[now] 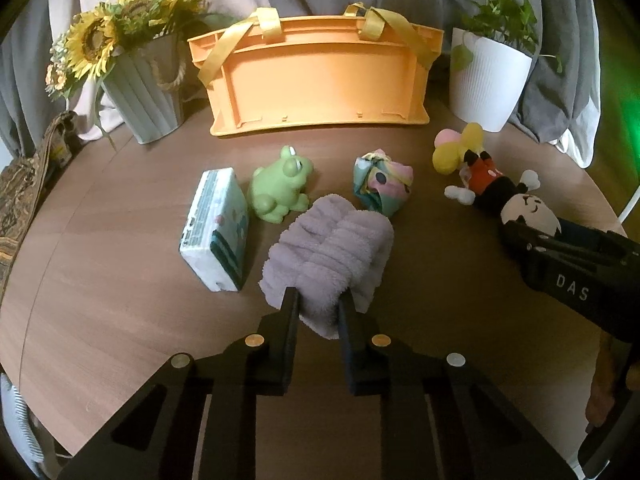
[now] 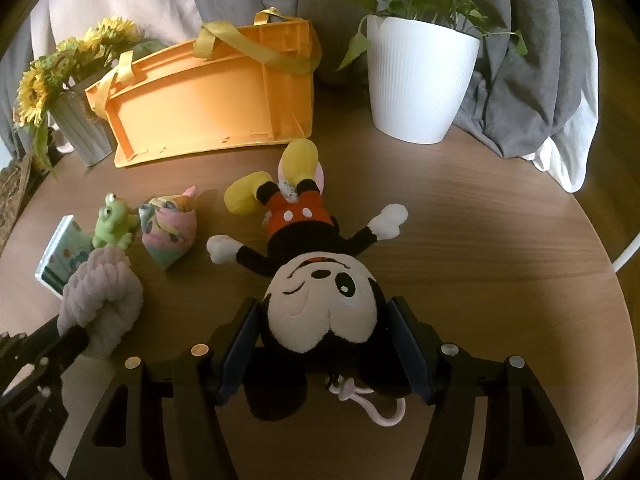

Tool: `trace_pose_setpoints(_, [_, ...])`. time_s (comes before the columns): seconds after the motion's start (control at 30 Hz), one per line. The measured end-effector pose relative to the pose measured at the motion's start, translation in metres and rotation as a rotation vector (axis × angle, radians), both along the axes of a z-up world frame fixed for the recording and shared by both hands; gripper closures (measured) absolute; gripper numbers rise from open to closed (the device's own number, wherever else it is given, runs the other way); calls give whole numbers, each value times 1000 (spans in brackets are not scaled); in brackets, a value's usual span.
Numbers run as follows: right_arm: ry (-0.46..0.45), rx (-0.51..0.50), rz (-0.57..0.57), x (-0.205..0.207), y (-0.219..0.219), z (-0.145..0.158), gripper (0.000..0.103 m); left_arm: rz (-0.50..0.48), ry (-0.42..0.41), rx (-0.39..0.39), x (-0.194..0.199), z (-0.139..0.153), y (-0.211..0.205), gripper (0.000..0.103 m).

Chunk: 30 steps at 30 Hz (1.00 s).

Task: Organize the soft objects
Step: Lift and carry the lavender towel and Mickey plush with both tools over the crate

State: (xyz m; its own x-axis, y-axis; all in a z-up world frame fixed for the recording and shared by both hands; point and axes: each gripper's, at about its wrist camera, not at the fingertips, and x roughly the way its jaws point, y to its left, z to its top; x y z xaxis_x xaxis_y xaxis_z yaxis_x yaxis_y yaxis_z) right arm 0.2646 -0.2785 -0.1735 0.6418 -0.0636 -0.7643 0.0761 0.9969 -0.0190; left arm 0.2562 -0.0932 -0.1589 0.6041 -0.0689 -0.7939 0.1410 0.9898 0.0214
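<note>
My left gripper (image 1: 318,300) is shut on the near end of a fluffy lilac rolled towel (image 1: 328,248), which lies on the round wooden table (image 1: 120,300). My right gripper (image 2: 324,316) has its jaws around the head of a Mickey Mouse plush (image 2: 316,292), which lies on its back with its feet toward the orange basket (image 2: 208,108). The plush (image 1: 492,184) and right gripper (image 1: 516,232) also show in the left wrist view. Between them lie a green frog toy (image 1: 280,188), a pastel cloth bundle (image 1: 380,184) and a tissue pack (image 1: 216,228).
The orange basket (image 1: 320,80) with yellow handles stands at the table's back. A grey pot of sunflowers (image 1: 140,80) stands to its left and a white pot with a green plant (image 1: 488,80) to its right. Grey and white fabric hangs behind.
</note>
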Motion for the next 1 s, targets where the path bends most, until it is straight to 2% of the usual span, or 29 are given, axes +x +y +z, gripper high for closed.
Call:
trace_pose_setpoints(0.27, [-13, 9, 5, -3, -1, 1, 50, -12, -25, -2, 0, 7, -1, 86])
trace_pose_setpoints(0.63, [-61, 52, 0, -18, 7, 22, 51, -30, -83, -31, -3, 27, 3, 89])
trace_pose_setpoints(1.0, [-148, 63, 14, -29, 18, 60, 51, -34, -193, -59, -4, 66, 15, 89])
